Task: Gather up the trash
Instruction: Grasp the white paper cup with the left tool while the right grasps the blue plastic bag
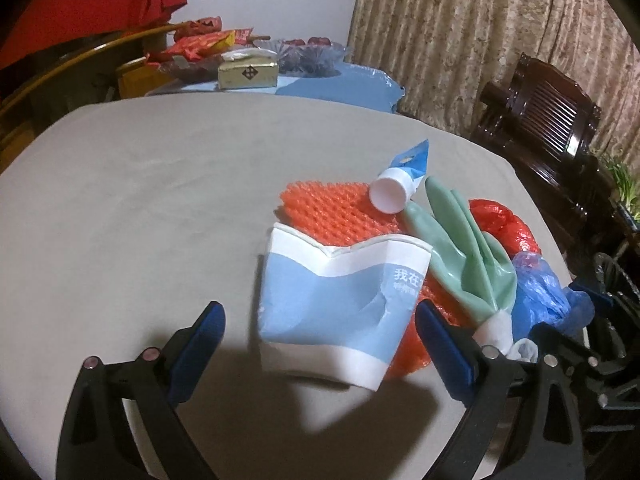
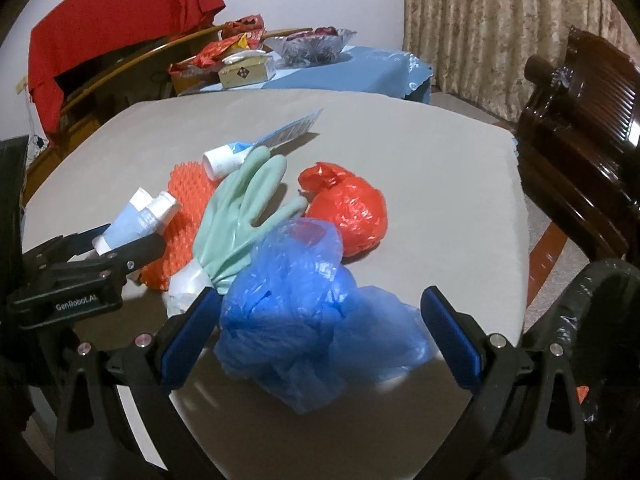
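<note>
A pile of trash lies on the grey table [image 1: 120, 200]. A crushed blue-and-white paper cup [image 1: 336, 304] lies between the open fingers of my left gripper [image 1: 320, 336], which also shows in the right wrist view [image 2: 120, 240]. Behind the cup are an orange foam net [image 1: 324, 212], a white-capped tube [image 1: 400, 184], a green rubber glove [image 1: 464, 248] and a red plastic bag [image 1: 508, 220]. My right gripper [image 2: 320, 328] is open around a crumpled blue plastic bag [image 2: 296, 320]. The glove [image 2: 240, 212] and red bag [image 2: 348, 208] lie just beyond it.
A black-lined bin [image 2: 600, 340] stands at the table's right edge. A dark wooden chair [image 2: 580, 120] is at the right. A blue-covered table [image 2: 360, 68] behind holds a tissue box [image 2: 244, 72], snack packets and a glass bowl. Curtains hang behind.
</note>
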Demonstrator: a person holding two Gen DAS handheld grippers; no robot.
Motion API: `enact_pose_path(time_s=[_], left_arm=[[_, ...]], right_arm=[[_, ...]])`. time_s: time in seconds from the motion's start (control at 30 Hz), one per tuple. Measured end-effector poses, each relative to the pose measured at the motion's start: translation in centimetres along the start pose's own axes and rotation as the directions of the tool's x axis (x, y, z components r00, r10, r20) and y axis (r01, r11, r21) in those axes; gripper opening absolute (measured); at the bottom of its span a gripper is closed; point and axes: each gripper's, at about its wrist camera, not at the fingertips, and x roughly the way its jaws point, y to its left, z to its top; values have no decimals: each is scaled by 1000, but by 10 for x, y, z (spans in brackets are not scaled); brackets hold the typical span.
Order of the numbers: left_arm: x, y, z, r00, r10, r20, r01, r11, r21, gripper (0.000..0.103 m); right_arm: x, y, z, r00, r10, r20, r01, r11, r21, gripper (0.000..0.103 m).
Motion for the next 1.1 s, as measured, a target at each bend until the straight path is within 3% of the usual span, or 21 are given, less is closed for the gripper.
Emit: enact_pose_path(time_s=[0.1, 0.2, 0.43, 1.1], left_arm=[[3, 0, 1, 999, -34, -9, 34, 999, -7, 84], [4, 0, 1, 998, -68, -16, 67, 998, -10, 69], [-4, -3, -1, 996, -87, -1, 87, 996, -7, 61], [-74, -31, 17, 989, -82, 122, 80, 997, 23, 60]], right_arm=[[3, 1, -1, 1000, 16, -11, -16, 1000, -5, 95], [5, 3, -3, 999, 43, -33, -43, 999, -14, 79], [1, 3, -3, 994, 99, -48, -99, 995, -13, 52], [-75, -7, 19, 988, 111, 110, -112, 994, 1, 50]])
